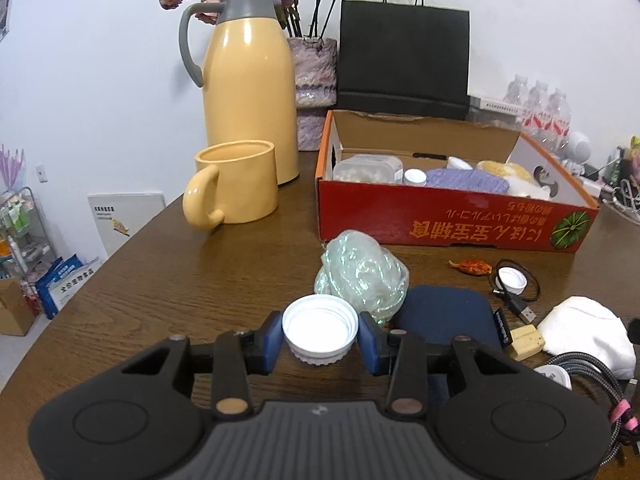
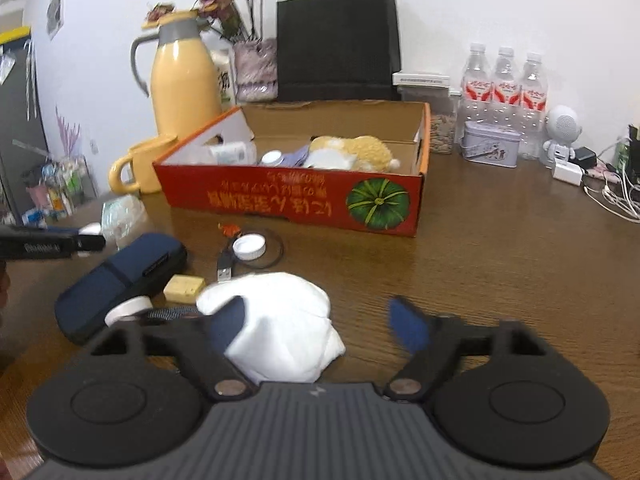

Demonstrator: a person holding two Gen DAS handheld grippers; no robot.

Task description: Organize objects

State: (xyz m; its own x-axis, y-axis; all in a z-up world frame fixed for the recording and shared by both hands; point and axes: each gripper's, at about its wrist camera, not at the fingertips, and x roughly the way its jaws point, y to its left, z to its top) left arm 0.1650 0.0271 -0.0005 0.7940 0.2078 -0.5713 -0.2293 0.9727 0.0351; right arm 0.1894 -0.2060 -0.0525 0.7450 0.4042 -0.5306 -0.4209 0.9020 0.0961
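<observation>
Standing at the far left of the brown worktop (image 1: 168, 280) are a tall yellow thermos (image 1: 250, 92) and, just in front of it, a yellow mug (image 1: 236, 184) with its handle turned toward us. Further right, a crumpled pale green plastic bag (image 1: 360, 276) lies before the red cardboard box (image 1: 448, 220), which is open-topped and already carries a clear tub, a small jar, a purple cloth and a plush toy.

The left claw (image 1: 320, 336) is clamped on a white bottle cap (image 1: 319, 330): both blue pads (image 1: 270, 340) press on the cap's ribbed sides, and the cap sits open side up, raised off the worktop and short of the box. Beneath and to the right of it lies a dark blue zip case (image 1: 444, 312), with a little wooden block (image 1: 526, 340) just beside its right end.

On past the case, a second white cap (image 2: 249, 247) rests inside a loop of black cable (image 2: 276, 252) with a USB plug, close to the box's front wall. A white cloth bundle (image 2: 280, 320) lies nearer us. The right claw (image 2: 320, 322) hangs over it with its jaws spread wide; the bundle is between them, the left finger overlapping its edge and the right finger well clear, so nothing is gripped. The fingers look blurred. Water bottles (image 2: 504, 92) stand at the far right, against the wall.
</observation>
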